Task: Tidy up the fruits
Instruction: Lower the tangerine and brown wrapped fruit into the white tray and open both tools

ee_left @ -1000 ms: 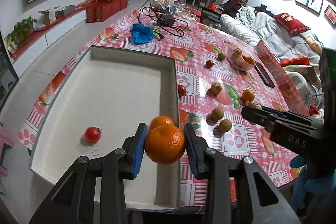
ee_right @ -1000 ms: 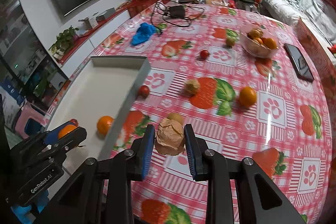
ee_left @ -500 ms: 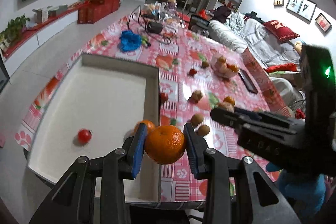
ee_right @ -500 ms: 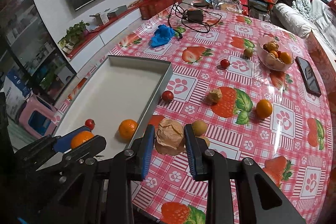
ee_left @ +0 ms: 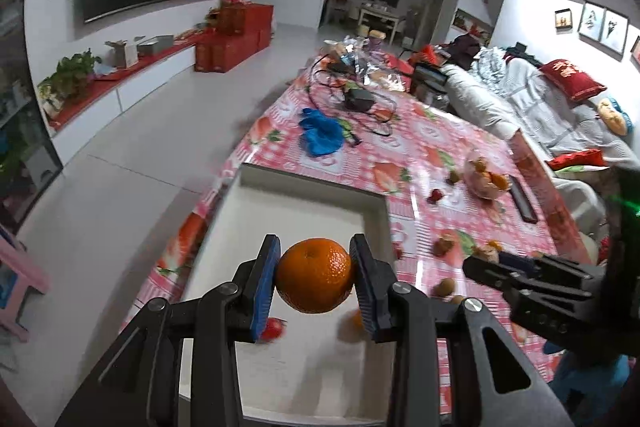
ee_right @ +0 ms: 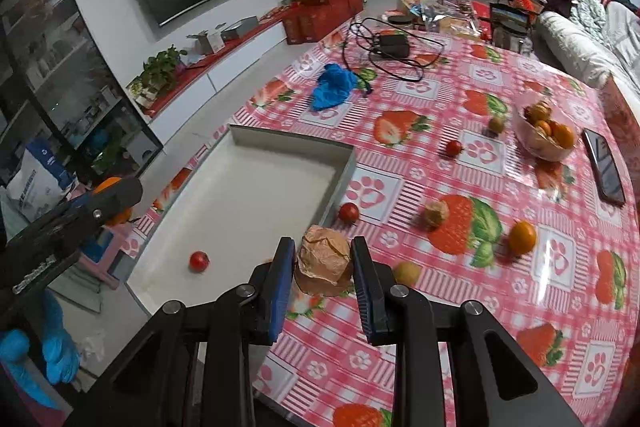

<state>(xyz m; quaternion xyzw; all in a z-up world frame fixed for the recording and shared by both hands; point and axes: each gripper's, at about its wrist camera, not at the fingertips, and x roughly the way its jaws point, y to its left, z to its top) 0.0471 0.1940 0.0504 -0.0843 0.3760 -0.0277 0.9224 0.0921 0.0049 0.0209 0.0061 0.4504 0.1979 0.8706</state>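
My left gripper (ee_left: 314,283) is shut on an orange (ee_left: 312,277) and holds it high above the near end of a white tray (ee_left: 312,183). In that tray lie a cherry tomato (ee_left: 274,327) and a second orange (ee_left: 354,319), both partly hidden behind the fingers. My right gripper (ee_right: 323,269) is shut on a brown papery husk fruit (ee_right: 324,259), above the table just right of the tray (ee_right: 288,143). In the right wrist view, the left gripper (ee_right: 80,205) shows at the far left with its orange (ee_right: 108,183).
Loose on the strawberry-print cloth are a tomato (ee_right: 349,212), a husk fruit (ee_right: 436,213), an orange (ee_right: 522,237) and a small brown fruit (ee_right: 407,273). Farther back are a fruit bowl (ee_right: 544,135), a phone (ee_right: 606,167), a blue cloth (ee_right: 334,91) and cables (ee_right: 394,45).
Both grippers have risen with their fruit still held, so the table and tray look smaller and farther. The right gripper now shows lower right in the left wrist view.
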